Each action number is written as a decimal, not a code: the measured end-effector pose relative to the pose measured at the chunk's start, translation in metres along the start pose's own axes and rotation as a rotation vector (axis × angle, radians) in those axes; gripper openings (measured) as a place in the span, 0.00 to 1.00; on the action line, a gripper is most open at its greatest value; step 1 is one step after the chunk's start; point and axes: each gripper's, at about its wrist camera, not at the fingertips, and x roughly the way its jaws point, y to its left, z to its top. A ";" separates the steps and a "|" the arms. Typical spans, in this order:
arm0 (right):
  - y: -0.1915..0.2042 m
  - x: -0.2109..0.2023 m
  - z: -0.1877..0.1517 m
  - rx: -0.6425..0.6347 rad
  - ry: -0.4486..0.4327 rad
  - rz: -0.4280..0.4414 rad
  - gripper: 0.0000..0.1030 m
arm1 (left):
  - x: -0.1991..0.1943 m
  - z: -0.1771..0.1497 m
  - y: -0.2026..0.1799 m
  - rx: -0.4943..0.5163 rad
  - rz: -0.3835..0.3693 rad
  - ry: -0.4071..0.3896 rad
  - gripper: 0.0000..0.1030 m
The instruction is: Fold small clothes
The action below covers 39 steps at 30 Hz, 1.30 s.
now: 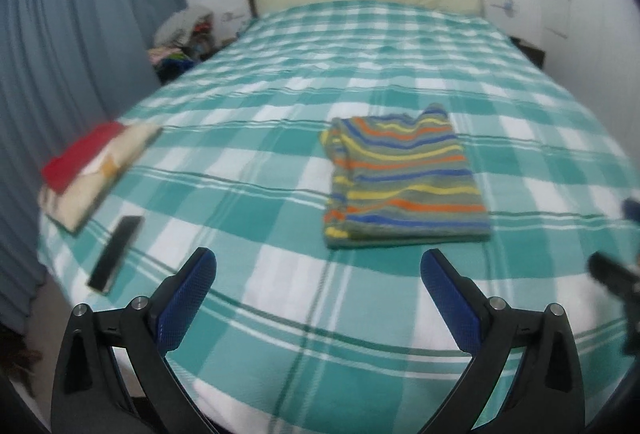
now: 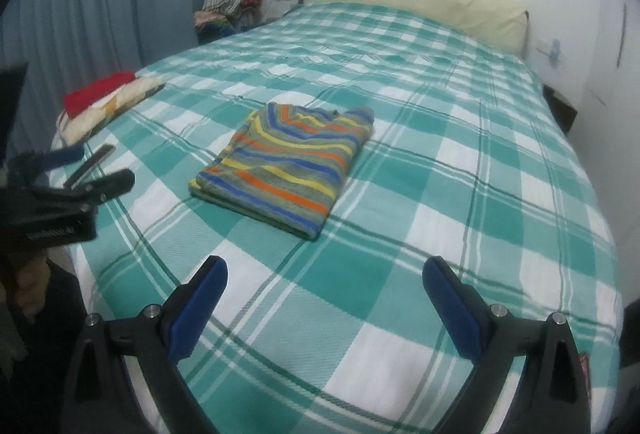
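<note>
Striped shirt (image 1: 404,178) lies folded flat mid-bed (image 1: 256,82), squared up and ready to stack. Left gripper (image 1: 318,276) and right gripper (image 2: 325,284) hang clear of it, jaws spread wide, gripping nothing.

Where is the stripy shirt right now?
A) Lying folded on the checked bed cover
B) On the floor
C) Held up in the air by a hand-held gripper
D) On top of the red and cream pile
A: the stripy shirt lies folded flat on the checked bed cover, apart from the red and cream pile, and both open hand-held grippers hold nothing.
</note>
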 end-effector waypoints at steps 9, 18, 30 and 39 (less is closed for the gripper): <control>0.006 0.019 0.011 0.004 0.026 -0.013 1.00 | 0.012 -0.001 -0.006 0.032 -0.049 0.017 0.99; 0.019 -0.002 0.010 0.055 0.064 -0.043 1.00 | 0.000 -0.002 -0.011 -0.005 -0.058 0.107 1.00; 0.023 -0.012 0.008 0.030 0.054 -0.094 1.00 | -0.015 -0.002 0.002 -0.043 -0.103 0.114 0.99; 0.024 -0.017 0.011 0.028 0.034 -0.091 1.00 | -0.024 -0.004 0.006 -0.045 -0.155 0.055 1.00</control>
